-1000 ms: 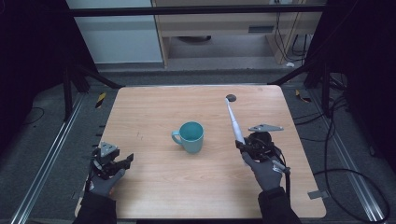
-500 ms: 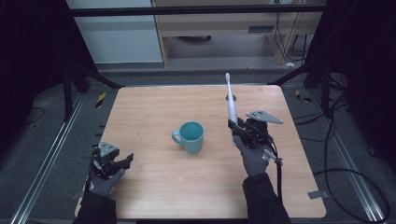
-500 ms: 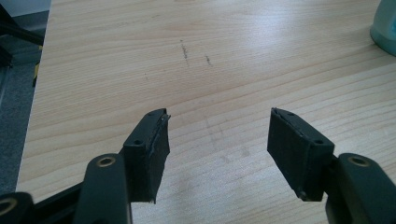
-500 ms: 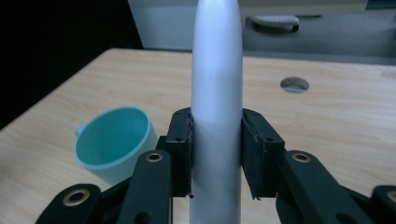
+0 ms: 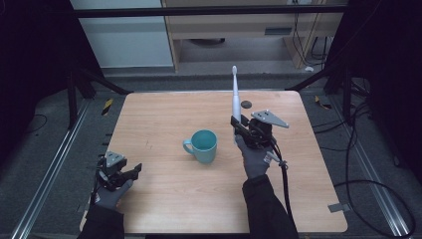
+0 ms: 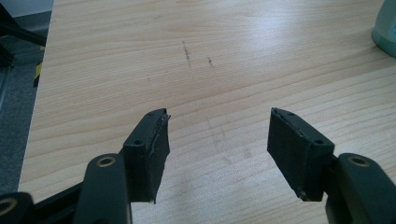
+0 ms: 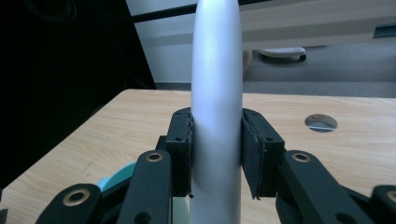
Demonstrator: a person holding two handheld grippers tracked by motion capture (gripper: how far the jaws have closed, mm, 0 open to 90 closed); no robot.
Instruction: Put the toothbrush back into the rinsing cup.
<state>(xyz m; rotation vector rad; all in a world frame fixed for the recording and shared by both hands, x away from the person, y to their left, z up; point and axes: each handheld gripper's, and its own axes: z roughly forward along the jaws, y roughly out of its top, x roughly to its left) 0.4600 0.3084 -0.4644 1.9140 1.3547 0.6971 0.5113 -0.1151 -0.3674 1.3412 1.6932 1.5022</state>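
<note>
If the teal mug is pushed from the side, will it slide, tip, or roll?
The teal mug stands upright on the smooth wooden table, and it looks wide for its height, so it would probably slide rather than tip. Its handle at the left side would likely make it turn a little. It looks ceramic, so perhaps fairly heavy and breakable.

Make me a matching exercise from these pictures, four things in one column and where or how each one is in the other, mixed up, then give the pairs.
Things:
1. toothbrush
2. mug
3. left gripper
4. table hole

States:
A. open, holding nothing, near the table's front left
B. upright, clamped in the right gripper
C. far side, near the right
D. standing mid-table, teal

Pairs: 1-B, 2-D, 3-A, 4-C
</note>
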